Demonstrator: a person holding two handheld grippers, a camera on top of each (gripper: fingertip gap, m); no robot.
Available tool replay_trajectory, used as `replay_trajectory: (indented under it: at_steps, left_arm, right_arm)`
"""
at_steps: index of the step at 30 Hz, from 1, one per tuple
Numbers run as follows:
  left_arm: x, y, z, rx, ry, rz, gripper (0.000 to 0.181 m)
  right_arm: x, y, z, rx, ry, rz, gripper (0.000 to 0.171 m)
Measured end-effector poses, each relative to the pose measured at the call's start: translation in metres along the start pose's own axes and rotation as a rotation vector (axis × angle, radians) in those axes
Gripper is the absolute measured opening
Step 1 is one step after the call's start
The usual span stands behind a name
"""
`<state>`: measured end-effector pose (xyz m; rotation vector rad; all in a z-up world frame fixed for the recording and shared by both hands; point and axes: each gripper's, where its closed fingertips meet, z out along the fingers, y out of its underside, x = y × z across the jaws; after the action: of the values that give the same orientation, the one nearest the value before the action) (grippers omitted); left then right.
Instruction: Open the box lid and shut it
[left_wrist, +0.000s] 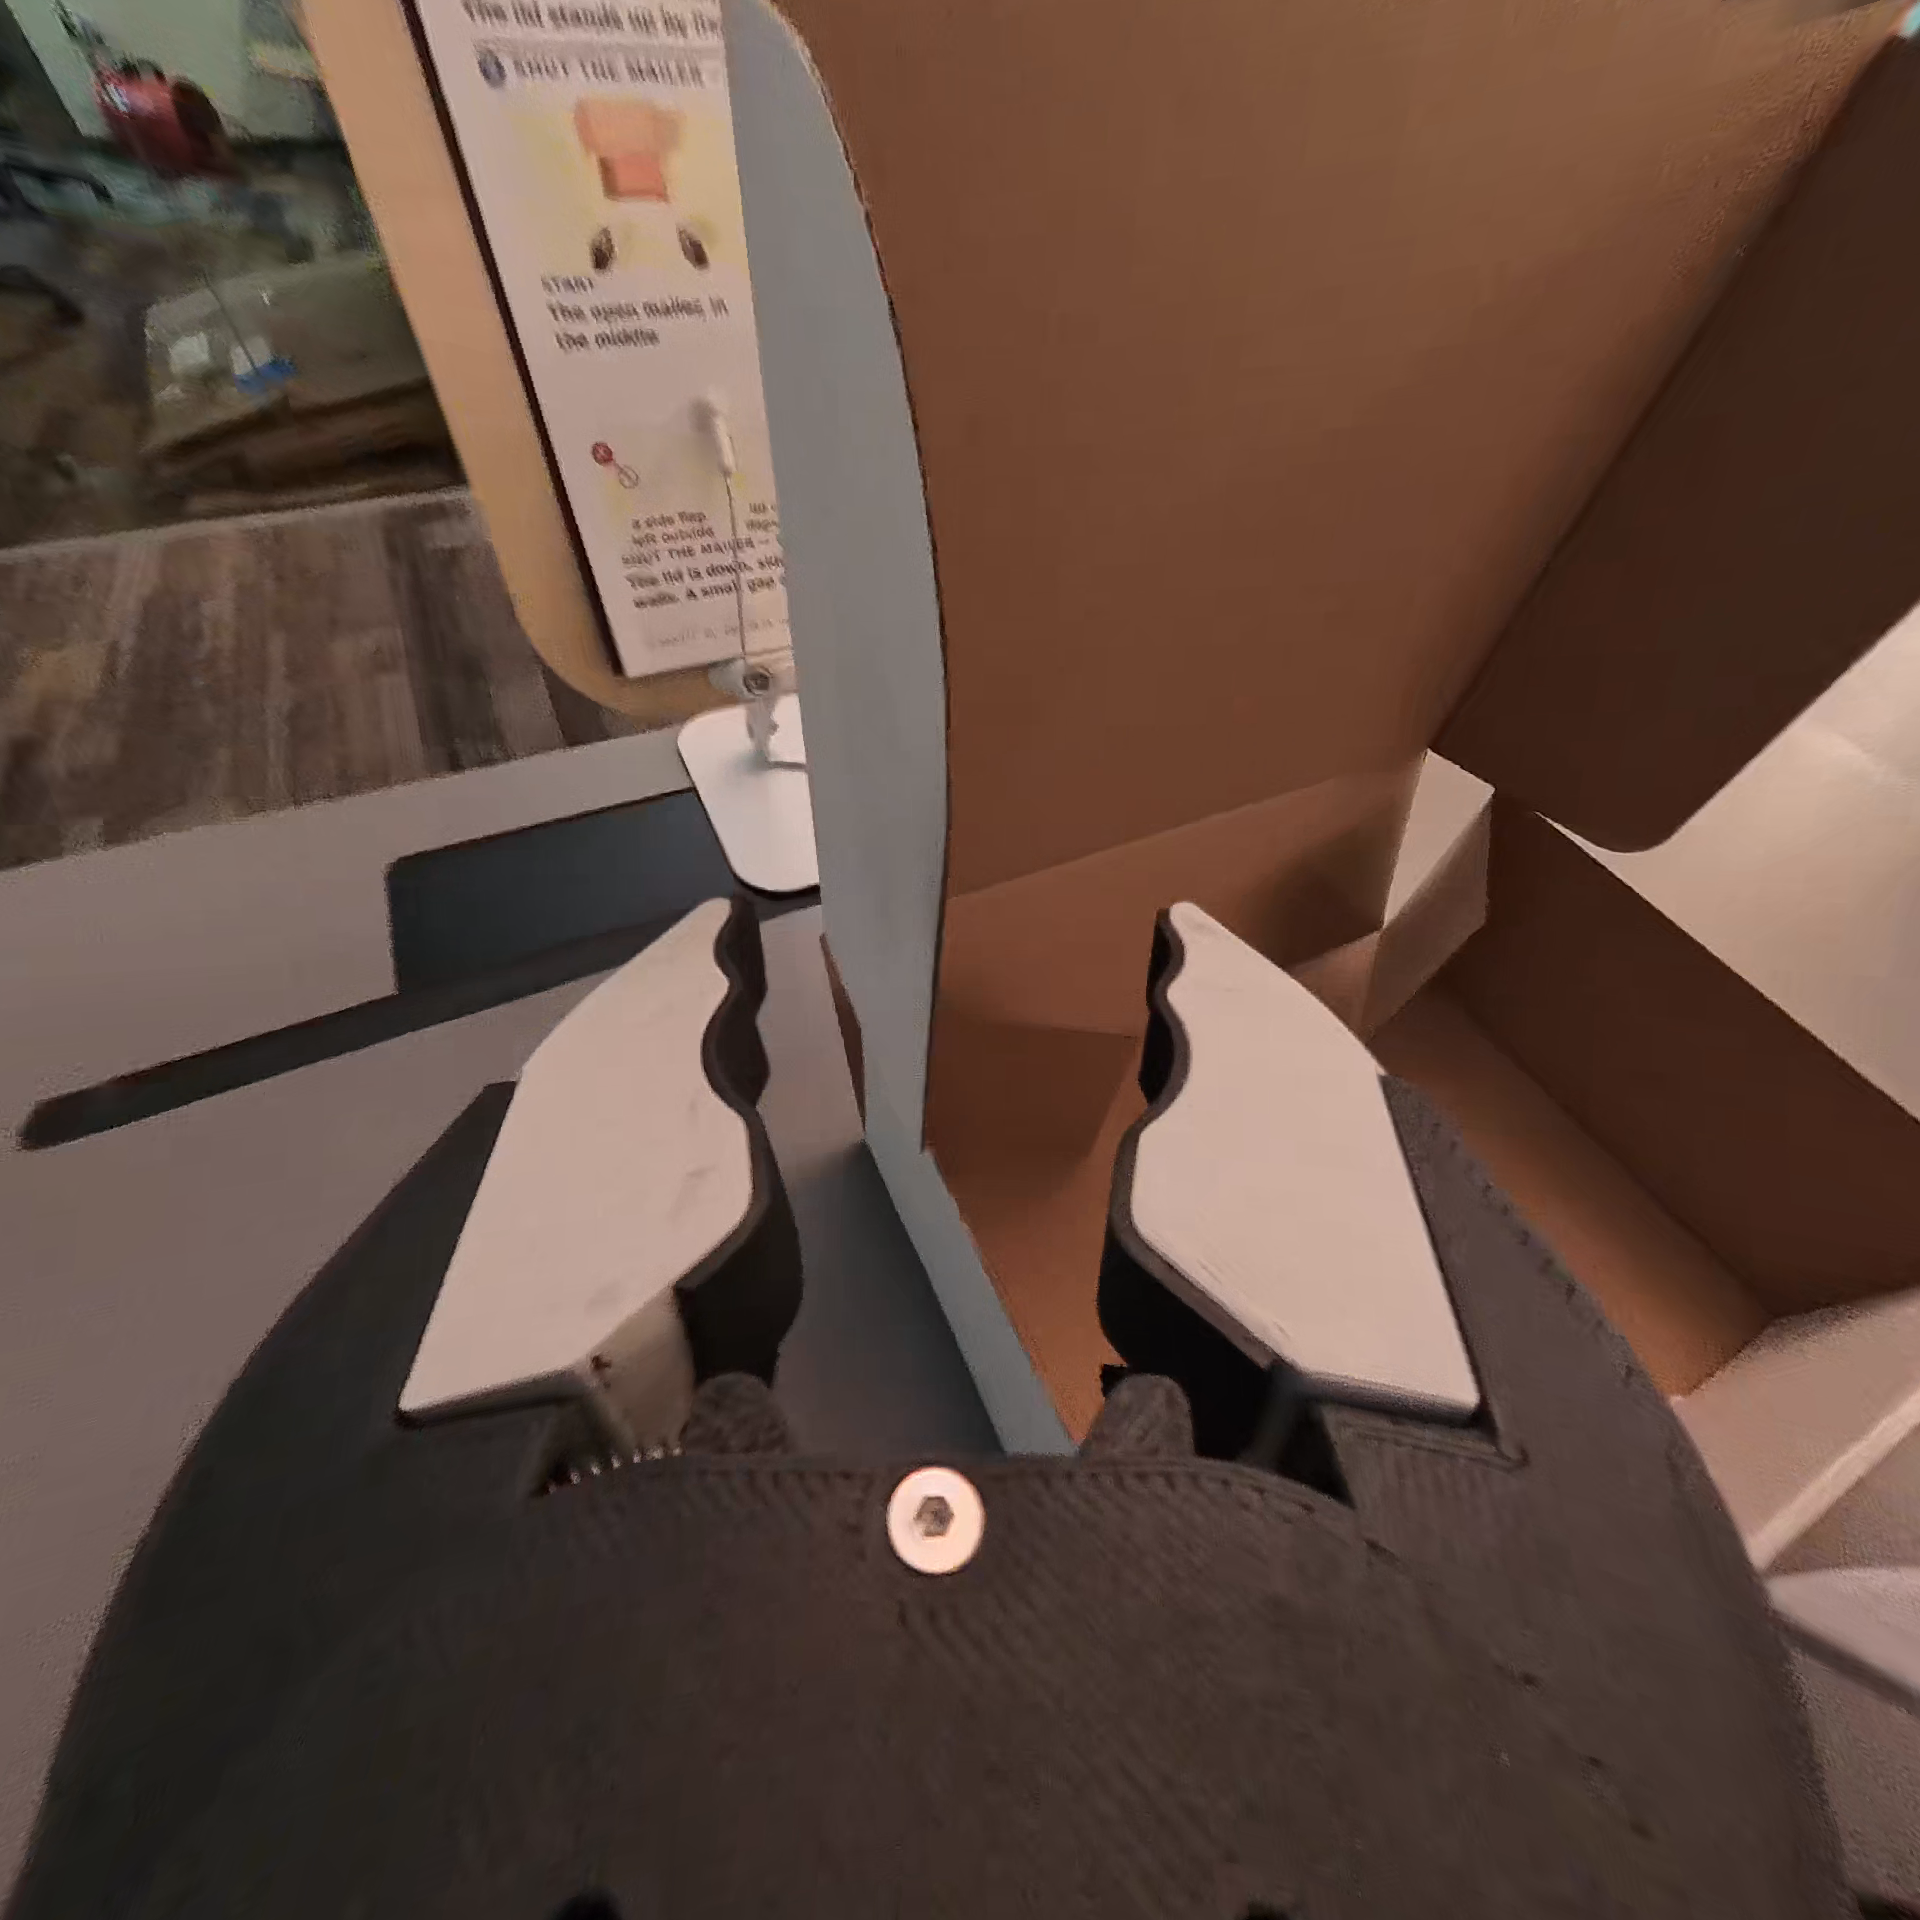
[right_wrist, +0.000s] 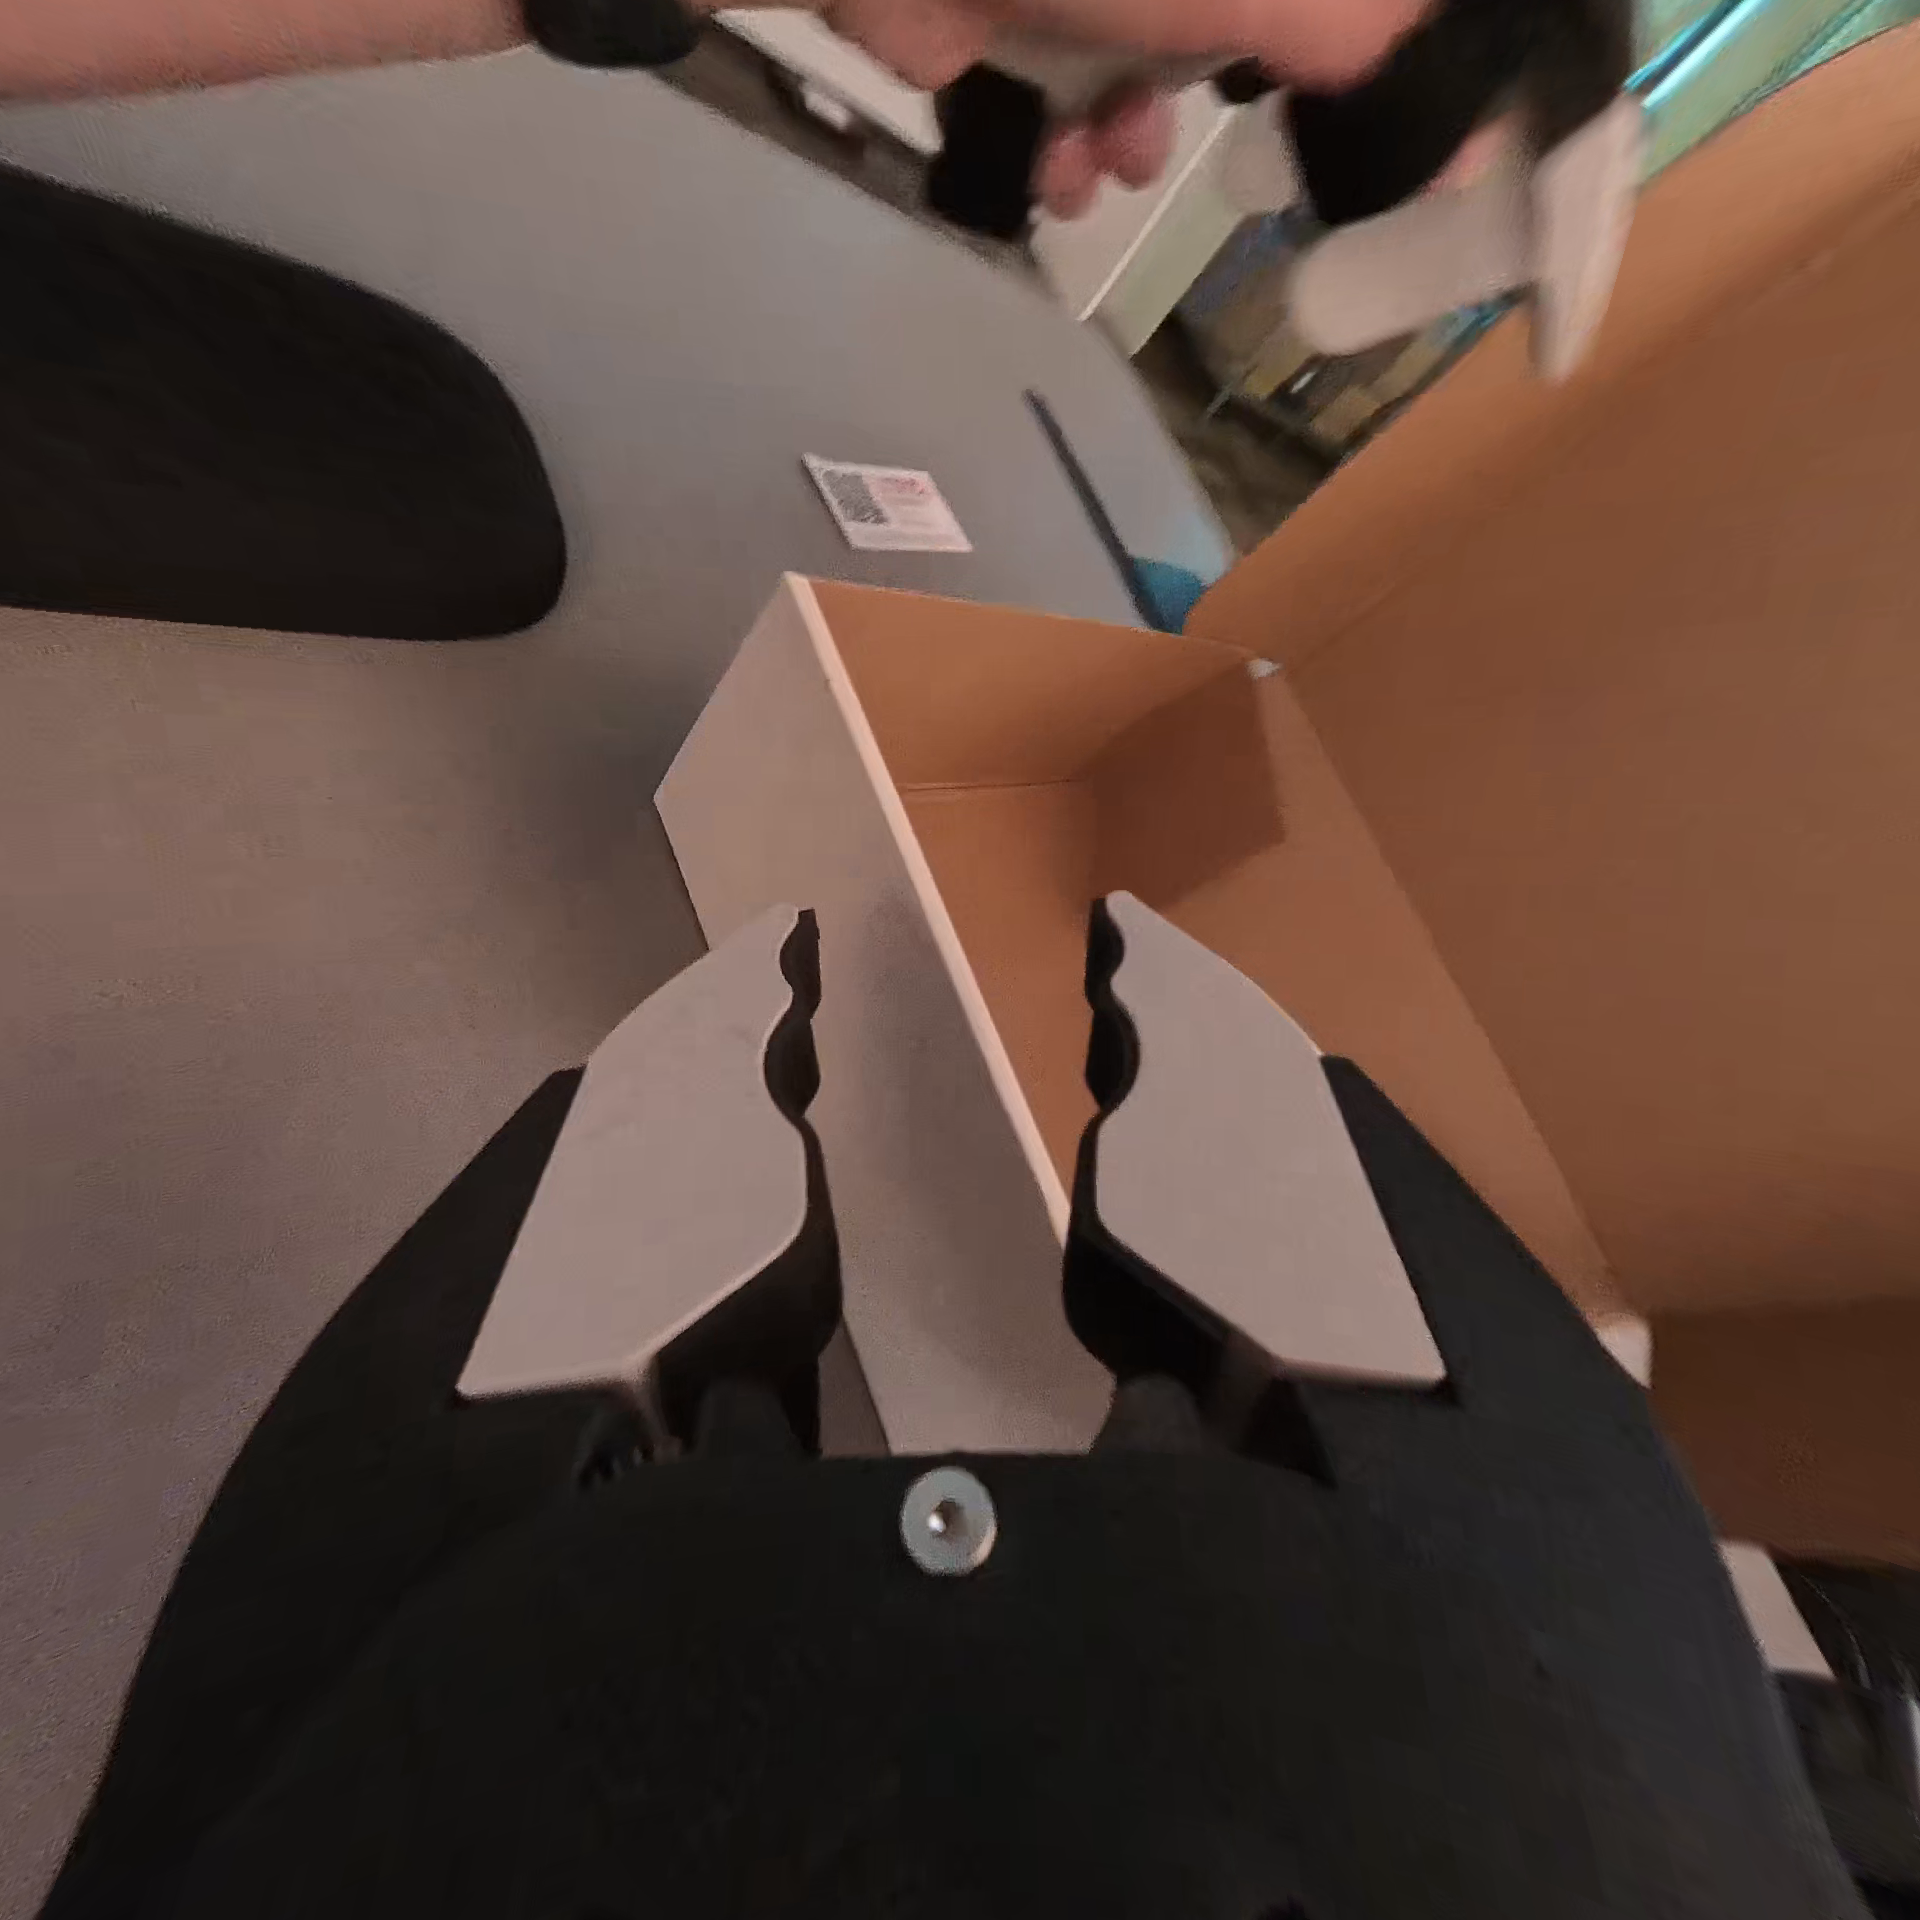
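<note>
The box (right_wrist: 1049, 790), white outside and brown cardboard inside, stands open on the grey table (right_wrist: 312, 935). Its lid (left_wrist: 1195, 436) is raised near upright above the back wall, the brown inner face turned toward your left gripper. A pale side flap (left_wrist: 862, 623) of the lid runs edge-on from top to bottom, passing between the fingers of your left gripper (left_wrist: 951, 935); those fingers stand wide apart, one on each side of the flap, neither visibly touching it. Your right gripper (right_wrist: 951, 925) is likewise spread wide, straddling a white side wall (right_wrist: 914, 1039) of the box whose top edge runs away from the camera; contact cannot be confirmed. A hand (right_wrist: 1091, 94), blurred, appears at the far top of the right wrist view. An instruction card on a stand (left_wrist: 613, 343) sits beyond the box, and a small sticker (right_wrist: 885, 502) lies on the table.
</note>
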<state>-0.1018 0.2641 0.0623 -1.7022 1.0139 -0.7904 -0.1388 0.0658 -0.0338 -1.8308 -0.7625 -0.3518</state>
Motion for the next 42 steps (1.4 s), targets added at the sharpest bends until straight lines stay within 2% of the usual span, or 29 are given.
replay_trajectory:
  at_steps: [2,4,7,11,12,18,24,33,42]
  left_arm:
    - [0.005,0.005,0.019,-0.078,0.016,-0.026,0.069]
    - [-0.002,0.01,0.034,-0.156,-0.034,-0.006,0.06]
    - [-0.007,0.017,0.046,-0.235,-0.036,0.002,0.022]
    - [-0.02,0.016,0.045,-0.285,-0.086,-0.014,0.006]
    - [-0.023,0.014,0.042,-0.296,-0.105,-0.012,0.002]
    - [-0.01,0.011,0.029,-0.439,-0.063,-0.125,0.002]
    - [0.004,0.012,0.019,-0.526,-0.055,-0.225,0.004]
    - [0.01,0.001,0.021,-0.522,-0.041,-0.403,0.007]
    - [0.021,0.023,0.036,-0.432,0.077,-0.627,0.011]
  right_arm:
    - [-0.005,-0.001,0.017,-0.03,-0.058,-0.018,0.05]
    - [-0.007,0.002,0.027,-0.075,-0.082,-0.059,0.05]
    - [-0.011,0.012,0.036,-0.152,-0.149,-0.085,0.047]
    - [-0.016,0.022,0.044,-0.222,-0.242,-0.083,0.02]
    - [-0.016,0.021,0.046,-0.217,-0.258,-0.068,0.019]
    - [-0.019,0.02,0.052,-0.257,-0.399,0.052,0.013]
    - [-0.018,0.021,0.054,-0.278,-0.454,0.051,0.011]
    - [-0.017,0.022,0.054,-0.281,-0.464,0.005,0.011]
    - [-0.011,0.029,0.049,-0.269,-0.386,-0.038,0.014]
